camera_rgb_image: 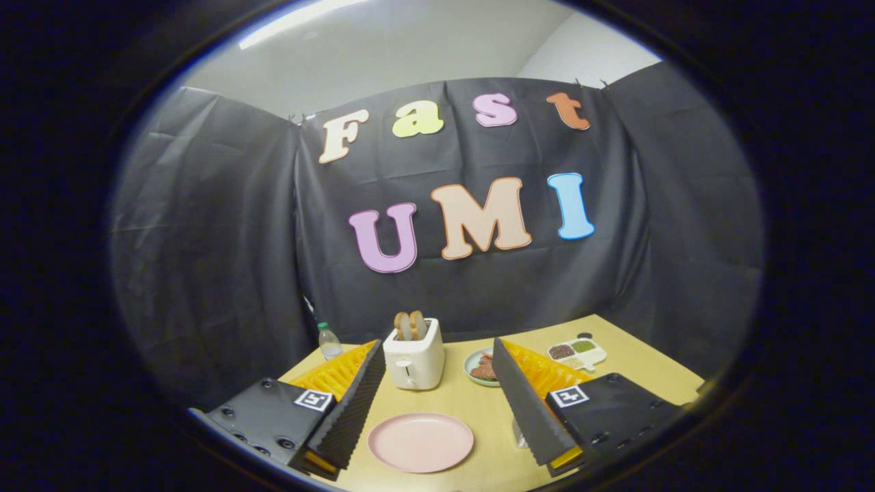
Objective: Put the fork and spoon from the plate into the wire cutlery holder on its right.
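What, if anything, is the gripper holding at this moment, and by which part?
Nothing is held. The gripper is open, its fingers spread wide above the table, with the bare pink plate lying between them and the toaster just beyond.

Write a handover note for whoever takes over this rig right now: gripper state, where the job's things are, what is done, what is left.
Hand-held gripper: open, fingers spread wide, holding nothing.
Pink plate: on the table between the fingers, its surface bare.
Something pale sits right of the plate, mostly hidden behind the right finger; possibly the holder, cannot tell.
Toaster stands beyond the plate.
Done: fork and spoon seem off the plate.
Left: confirm both are in the holder.
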Motion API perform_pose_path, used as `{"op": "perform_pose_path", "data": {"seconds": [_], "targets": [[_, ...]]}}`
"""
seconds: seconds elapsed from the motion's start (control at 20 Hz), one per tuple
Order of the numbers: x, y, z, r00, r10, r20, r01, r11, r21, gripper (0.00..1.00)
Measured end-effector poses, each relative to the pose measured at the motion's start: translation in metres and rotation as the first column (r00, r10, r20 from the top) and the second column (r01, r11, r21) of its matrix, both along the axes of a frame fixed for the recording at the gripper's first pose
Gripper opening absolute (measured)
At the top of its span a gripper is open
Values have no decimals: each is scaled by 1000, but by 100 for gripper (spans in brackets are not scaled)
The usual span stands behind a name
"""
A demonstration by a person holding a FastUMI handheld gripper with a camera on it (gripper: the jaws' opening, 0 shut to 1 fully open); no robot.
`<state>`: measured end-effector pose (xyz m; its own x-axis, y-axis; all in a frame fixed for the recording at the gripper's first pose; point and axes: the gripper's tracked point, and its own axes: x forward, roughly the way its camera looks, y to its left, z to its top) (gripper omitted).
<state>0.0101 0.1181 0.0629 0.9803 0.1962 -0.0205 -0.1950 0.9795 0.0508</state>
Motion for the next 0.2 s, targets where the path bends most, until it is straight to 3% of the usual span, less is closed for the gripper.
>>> {"op": "perform_pose_path", "data": {"seconds": [0.2], "targets": [[-7,4,5,1000,-11,9,11,1000,-1,99]]}}
